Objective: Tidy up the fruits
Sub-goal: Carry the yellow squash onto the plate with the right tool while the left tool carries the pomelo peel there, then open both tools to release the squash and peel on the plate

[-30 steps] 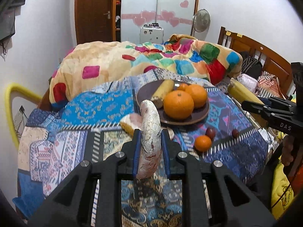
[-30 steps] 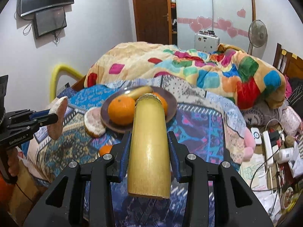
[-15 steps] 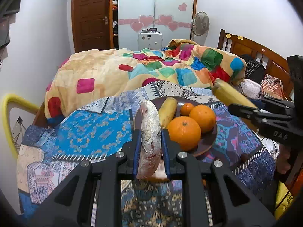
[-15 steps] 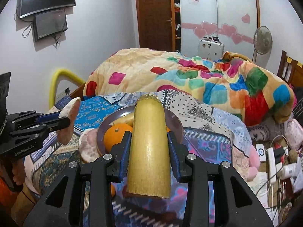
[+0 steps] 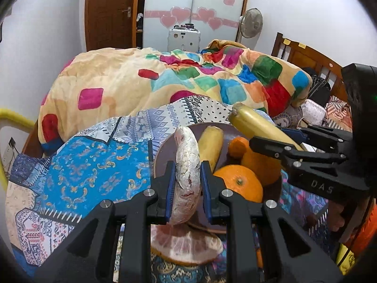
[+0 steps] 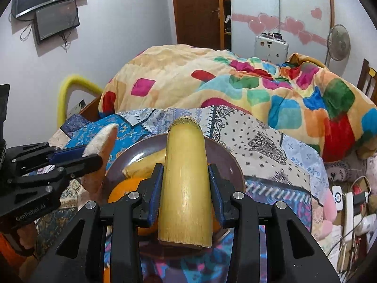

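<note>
- Fruit on hand: two pieces carried, the rest on or beside a dark plate [image 5: 162, 151] on the patterned bedspread [image 5: 94, 176].
- Left gripper [image 5: 187, 186]: clamped on a pomelo wedge [image 5: 187, 172], held upright by its flat sides, over the plate's near-left edge.
- Right gripper [image 6: 185, 188]: clamped across the middle of a yellow stalk piece [image 6: 185, 176], a cut cane-like length, held over the plate.
- Plate holds: two oranges [image 5: 240, 184], a small orange [image 5: 238, 143], a second yellow piece [image 5: 211, 143].
- Off the plate: another pomelo wedge [image 5: 186, 245], lying beside the near rim.
- Handling, wedge: judged soft, light, easily bruised; thin membrane may tear. Grip best on the broad flat faces, gently.
- Handling, stalk: judged stiff, smooth, rather heavy; may slide or roll. Grip best mid-length, across the round.
- Oranges: round, likely to roll if nudged during placement.
</note>
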A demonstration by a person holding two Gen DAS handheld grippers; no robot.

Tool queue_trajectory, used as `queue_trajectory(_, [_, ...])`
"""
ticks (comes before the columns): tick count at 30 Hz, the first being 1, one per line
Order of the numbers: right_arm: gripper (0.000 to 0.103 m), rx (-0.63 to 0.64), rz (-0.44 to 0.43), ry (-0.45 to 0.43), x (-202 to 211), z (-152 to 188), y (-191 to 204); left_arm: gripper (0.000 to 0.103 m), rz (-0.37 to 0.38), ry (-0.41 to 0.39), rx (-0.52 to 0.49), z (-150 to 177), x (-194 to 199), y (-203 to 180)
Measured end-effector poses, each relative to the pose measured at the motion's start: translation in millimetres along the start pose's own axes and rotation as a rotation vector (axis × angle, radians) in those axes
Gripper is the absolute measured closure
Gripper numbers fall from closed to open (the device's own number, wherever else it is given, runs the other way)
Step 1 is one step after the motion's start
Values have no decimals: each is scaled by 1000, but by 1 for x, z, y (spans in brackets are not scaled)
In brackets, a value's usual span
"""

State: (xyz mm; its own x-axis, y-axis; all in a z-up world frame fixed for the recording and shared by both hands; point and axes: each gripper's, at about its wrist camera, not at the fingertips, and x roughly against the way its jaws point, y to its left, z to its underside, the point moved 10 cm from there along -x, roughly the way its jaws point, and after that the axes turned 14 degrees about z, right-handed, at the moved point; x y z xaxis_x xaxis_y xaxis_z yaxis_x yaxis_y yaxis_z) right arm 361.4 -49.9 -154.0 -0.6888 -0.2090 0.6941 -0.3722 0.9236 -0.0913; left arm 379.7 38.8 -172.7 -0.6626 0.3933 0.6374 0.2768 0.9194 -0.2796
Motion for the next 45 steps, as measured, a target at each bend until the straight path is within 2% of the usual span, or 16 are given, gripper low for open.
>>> queue_trajectory(5, [69, 22, -16, 32, -13, 0, 9, 82, 5, 11, 9, -5, -8, 4])
queue_trajectory(9, [69, 32, -17, 23, -13, -3, 11, 82, -3, 20, 17, -6, -14, 7])
queue_trajectory(17, [68, 48, -48, 45, -11, 4, 15, 82, 48, 72, 19, -1, -29, -2])
queue_trajectory(23, [68, 55, -64, 44, -2, 10, 19, 82, 48, 57, 8, -2, -20, -9])
queue_trajectory(32, [68, 60, -49, -14, 25, 7, 14, 82, 18, 26, -36, -3, 10, -22])
queue_trajectory(36, [68, 58, -40, -30, 36, 8, 10, 74, 6, 16, -61, 1, 25, -27])
queue_trajectory(40, [66, 54, -33, -43, 46, 12, 5, 53, -33, 2, -89, 6, 37, -24])
queue_trajectory(45, [64, 58, -20, -48, 52, 21, -1, 46, -41, 25, -52, 19, 40, -8])
